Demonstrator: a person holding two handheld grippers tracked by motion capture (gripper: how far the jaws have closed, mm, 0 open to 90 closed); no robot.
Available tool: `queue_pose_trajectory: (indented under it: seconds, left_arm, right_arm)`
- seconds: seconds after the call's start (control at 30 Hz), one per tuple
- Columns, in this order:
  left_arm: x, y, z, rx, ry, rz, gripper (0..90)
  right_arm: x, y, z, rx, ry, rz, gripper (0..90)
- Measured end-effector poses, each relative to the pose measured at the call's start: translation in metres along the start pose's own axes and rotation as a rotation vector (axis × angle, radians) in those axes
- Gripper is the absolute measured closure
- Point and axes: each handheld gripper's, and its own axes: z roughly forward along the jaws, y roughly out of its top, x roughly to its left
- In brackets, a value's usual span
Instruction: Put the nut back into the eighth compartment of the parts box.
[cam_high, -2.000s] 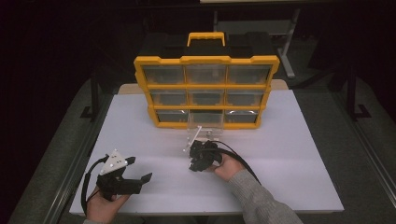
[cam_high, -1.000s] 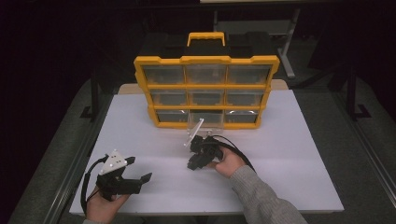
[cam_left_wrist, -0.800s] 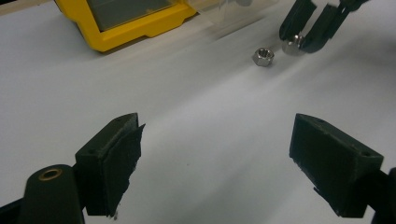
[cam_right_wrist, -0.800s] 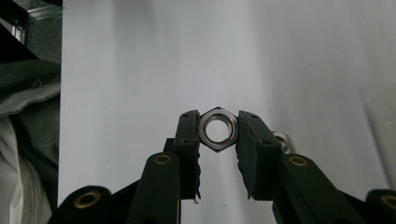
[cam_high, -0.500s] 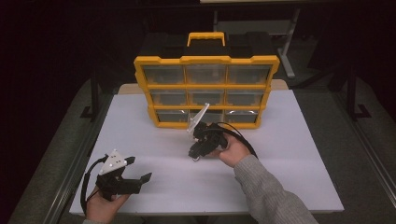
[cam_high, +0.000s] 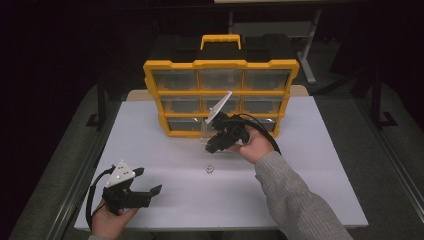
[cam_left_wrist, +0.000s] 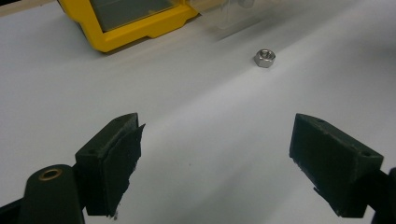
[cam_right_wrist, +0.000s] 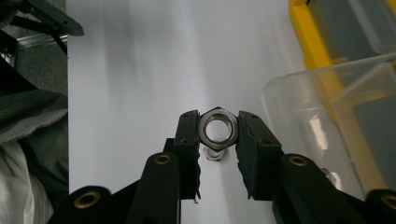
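White tabletop (cam_high: 310, 180) in a dark room, w/ a yellow drawer organizer (cam_high: 220, 95) set at the far side. Right gripper (cam_high: 216, 143) is held raised just in front of the organizer's bottom row, its jaws clamped on a steel hex nut (cam_right_wrist: 218, 128), gripped flat-to-flat across opposite sides. A clear drawer (cam_right_wrist: 327, 121), pulled out from the bottom row, is seen just beside that nut in the right gripper view. A second nut (cam_high: 210, 169) lies loose on the table, between the two grippers; same nut is seen in the left gripper view (cam_left_wrist: 265, 58), well ahead of the jaws. Left gripper (cam_high: 149, 191) is held low near the front edge, jaws spread wide, nothing between them.

Step judged: nut to be dropped into the clear drawer, prob. sorting. To be done well: nut should be carried over the drawer's open top before release, kept low so no bounce-out, jaws opened only once clear of the drawer wall. Drawer contents can't be made out.
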Motion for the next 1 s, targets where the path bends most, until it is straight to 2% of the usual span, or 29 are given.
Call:
queue_pose_trajectory:
  seconds: [0.07, 0.2, 0.4, 0.53, 0.6, 0.67, 1.0]
  left_arm:
    - [0.0, 0.0, 0.0, -0.003, 0.001, -0.002, 15.9]
    - [-0.001, 0.0, 0.0, -0.015, 0.0, -0.019, 15.9]
    - [0.0, 0.0, 0.0, -0.011, 0.002, -0.012, 16.0]
    - [0.0, 0.0, 0.0, -0.007, 0.002, -0.009, 15.9]
    - [-0.001, 0.0, 0.0, -0.012, 0.001, -0.013, 15.9]
    - [-0.001, 0.0, 0.0, -0.012, 0.0, -0.014, 16.0]
    - [-0.001, 0.0, 0.0, -0.014, -0.002, -0.017, 15.9]
  right_arm:
    - [-0.003, 0.002, -0.003, -0.01, 0.002, 0.011, 69.3]
    - [-0.011, 0.004, -0.012, -0.022, -0.023, 0.016, 69.3]
    - [-0.021, 0.003, -0.02, -0.025, -0.064, 0.046, 69.3]
    - [-0.029, -0.001, -0.019, -0.008, -0.082, 0.084, 69.3]
    - [-0.033, -0.002, -0.016, -0.006, -0.092, 0.077, 69.3]
    - [-0.036, -0.004, -0.015, 0.007, -0.099, 0.103, 69.3]
    - [-0.048, -0.007, -0.007, 0.021, -0.128, 0.127, 69.2]
